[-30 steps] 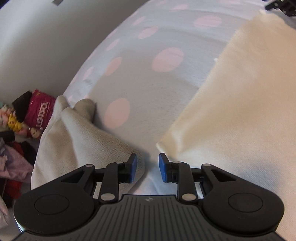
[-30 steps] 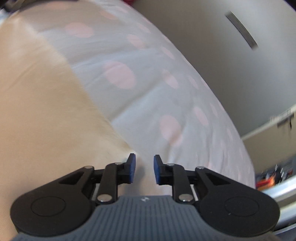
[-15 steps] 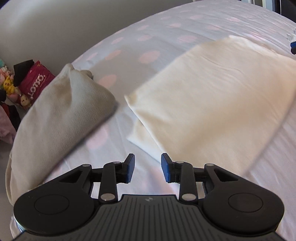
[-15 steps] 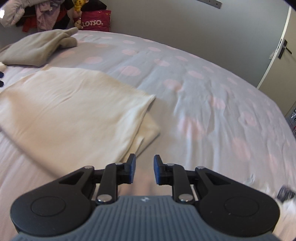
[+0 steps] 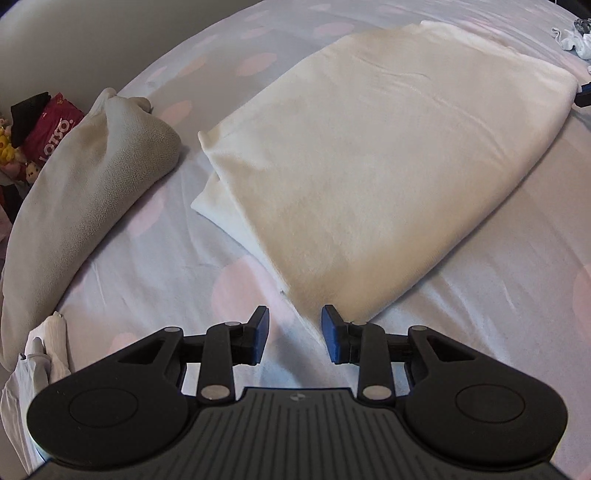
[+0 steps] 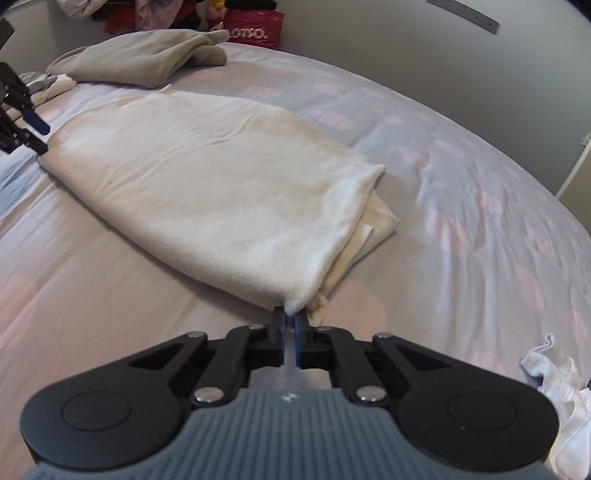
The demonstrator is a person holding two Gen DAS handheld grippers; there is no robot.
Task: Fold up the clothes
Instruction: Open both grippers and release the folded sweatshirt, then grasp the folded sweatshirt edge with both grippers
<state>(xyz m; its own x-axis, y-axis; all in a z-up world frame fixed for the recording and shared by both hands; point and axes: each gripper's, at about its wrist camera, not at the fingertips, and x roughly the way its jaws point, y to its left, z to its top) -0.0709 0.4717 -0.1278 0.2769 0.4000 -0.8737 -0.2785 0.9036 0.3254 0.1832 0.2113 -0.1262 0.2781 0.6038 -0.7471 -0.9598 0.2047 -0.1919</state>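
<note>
On the bed, right gripper (jaws just closed) pinches the cream garment corner; at nine o'clock, left gripper hovers open.

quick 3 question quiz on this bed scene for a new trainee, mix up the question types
1. True or false: the right gripper is shut on a corner of the cream cloth.
2. Which lies nearest the grey garment? A) red bag B) white socks C) wall strip
3. Fill in: the left gripper stands ___ at the cream cloth's near corner, its pads not pressing the fabric.

Key: 1 true, its jaws have just closed on that corner. 2 A. 3 open.
</note>
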